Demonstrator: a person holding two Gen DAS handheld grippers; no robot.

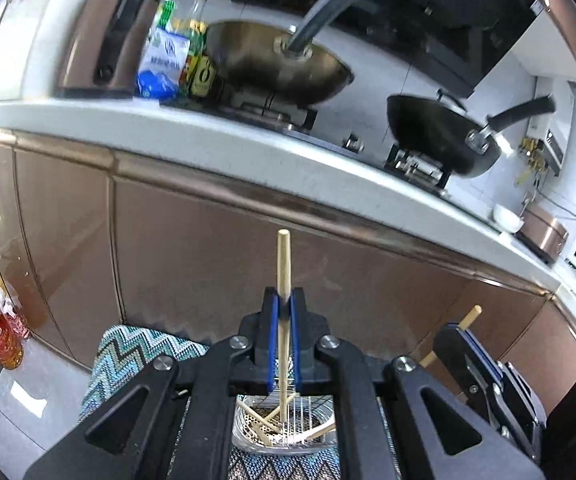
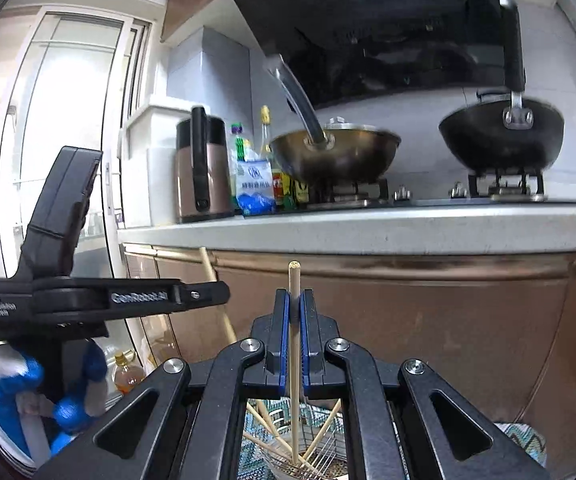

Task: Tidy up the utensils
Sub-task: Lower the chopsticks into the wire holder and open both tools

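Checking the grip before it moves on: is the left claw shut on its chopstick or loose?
Shut on it. The left claw has both blue pads pressed against the chopstick, which stands upright between them.

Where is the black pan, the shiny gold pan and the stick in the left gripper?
black pan (image 2: 500,136), right wrist view, on its dark bowl.
gold pan (image 2: 340,156), right wrist view, on its shiny side.
chopstick in the left gripper (image 1: 283,264), left wrist view, on the shaft above the pads.

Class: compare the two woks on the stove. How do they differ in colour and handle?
The left wok is brassy metal with a grey handle; the right wok is black, and its dark handle joins through a shiny riveted bracket. Both sit on burners with handles angled upward.
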